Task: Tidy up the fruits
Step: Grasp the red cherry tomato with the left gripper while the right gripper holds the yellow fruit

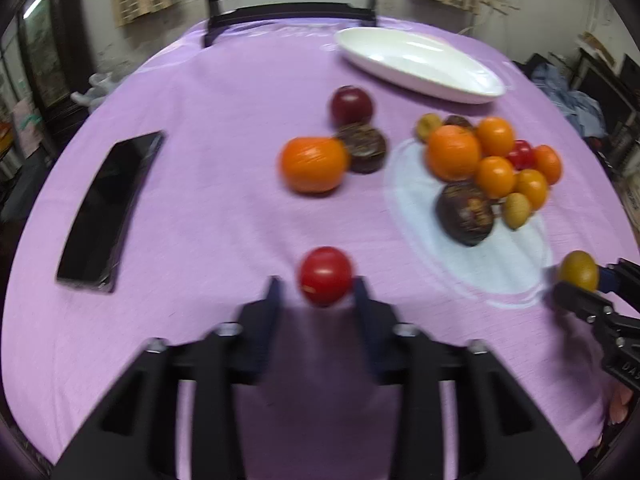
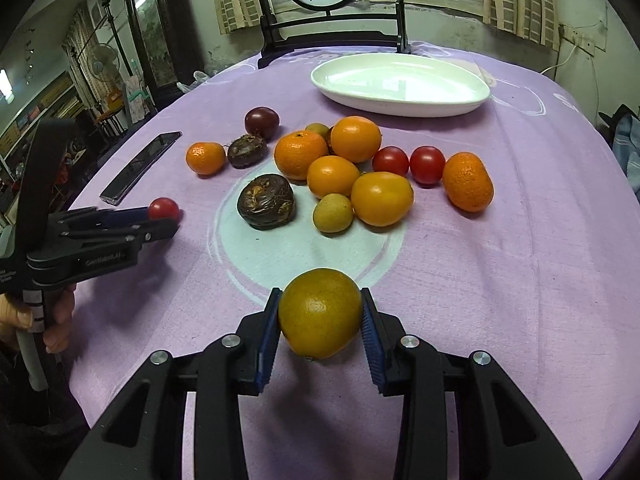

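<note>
Now both hands are loaded: the left gripper (image 1: pixel 316 282) is pinched on a cherry tomato (image 1: pixel 326 276), just off the lilac tablecloth (image 2: pixel 500 264), and the right gripper (image 2: pixel 320 308) is clamped across the middle of a yellow-green citrus (image 2: pixel 320 314). I'd call the tomato light, slick and thin-skinned, so a soft squeeze at its widest part; the citrus looks firmer and heavier. The remaining fruit sits piled mid-table, white oval dish (image 2: pixel 460 104) beyond it, empty, a phone (image 1: pixel 108 210) left, curtained windows behind.
</note>
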